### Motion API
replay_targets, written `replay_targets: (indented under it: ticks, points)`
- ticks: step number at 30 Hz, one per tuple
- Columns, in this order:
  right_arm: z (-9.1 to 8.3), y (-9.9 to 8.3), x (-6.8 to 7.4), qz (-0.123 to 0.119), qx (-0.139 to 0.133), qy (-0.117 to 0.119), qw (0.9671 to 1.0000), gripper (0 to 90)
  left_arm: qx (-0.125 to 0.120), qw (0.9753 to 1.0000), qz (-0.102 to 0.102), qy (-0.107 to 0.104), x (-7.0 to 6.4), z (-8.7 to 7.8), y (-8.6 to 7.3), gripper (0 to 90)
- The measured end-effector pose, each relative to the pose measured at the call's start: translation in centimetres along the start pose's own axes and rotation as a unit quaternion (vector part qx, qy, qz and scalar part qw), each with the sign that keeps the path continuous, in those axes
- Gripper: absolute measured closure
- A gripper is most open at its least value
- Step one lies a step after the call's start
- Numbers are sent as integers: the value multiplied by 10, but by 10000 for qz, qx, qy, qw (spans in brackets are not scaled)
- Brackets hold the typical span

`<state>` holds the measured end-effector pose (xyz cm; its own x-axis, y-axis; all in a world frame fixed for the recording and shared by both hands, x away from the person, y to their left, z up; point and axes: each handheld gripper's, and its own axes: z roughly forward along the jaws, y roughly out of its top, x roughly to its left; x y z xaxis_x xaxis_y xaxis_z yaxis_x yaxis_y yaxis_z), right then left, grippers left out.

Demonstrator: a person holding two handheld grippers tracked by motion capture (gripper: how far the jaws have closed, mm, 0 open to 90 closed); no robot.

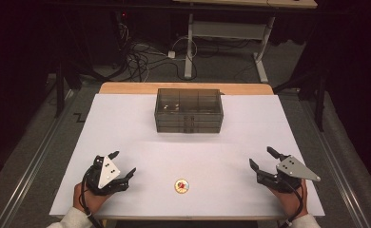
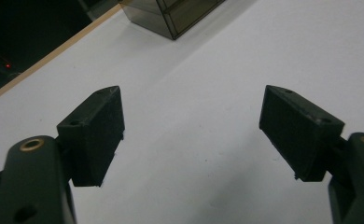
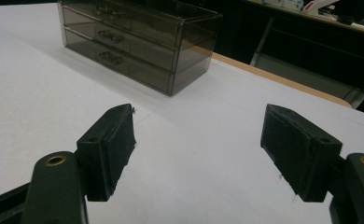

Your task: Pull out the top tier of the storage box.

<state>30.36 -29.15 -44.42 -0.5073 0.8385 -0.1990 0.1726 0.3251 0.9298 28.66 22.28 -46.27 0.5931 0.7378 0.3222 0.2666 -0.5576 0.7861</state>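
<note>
A smoky clear drawer box (image 1: 189, 110) stands at the far middle of the white table; its three drawers (image 3: 124, 46) face the person and look closed. A small round gold-and-red badge (image 1: 182, 185) lies near the front edge, midway between the hands. My left gripper (image 1: 124, 164) rests at the front left, open, jaws wide apart over bare table (image 2: 192, 126). At the front right my right gripper (image 1: 262, 157) is open as well, with nothing between its jaws (image 3: 199, 140). Each gripper is held in a hand and sits well apart from the badge.
The white sheet (image 1: 126, 128) covers a wooden table whose far edge (image 1: 126, 87) shows beyond it. Cables (image 1: 145, 59) and another table's legs (image 1: 189, 47) lie on the floor behind. Bare white surface stretches between the box and the grippers.
</note>
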Motion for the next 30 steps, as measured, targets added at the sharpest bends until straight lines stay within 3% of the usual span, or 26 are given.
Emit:
replay_targets:
  ticks: [9,15,20,25,27,30]
  points:
    - [3,1,-2,34,-7,24,10000,280,78,9999,61,96,-3,-1,-1,225]
    - [3,2,-3,74,-52,-40,10000,276,133,9987,379,316,-16,5,7,271]
    - [-1,0,-3,140,32,-124,9998,274,50,9948,805,629,-25,26,31,286]
    - [-6,-5,-4,175,128,-209,9995,275,-192,9943,880,566,-25,47,53,312]
    - [-8,-7,-5,214,140,-252,9994,275,-393,9948,842,419,-26,68,74,317]
    - [-9,-9,-6,225,176,-265,9992,275,-495,9941,883,395,-28,81,86,348]
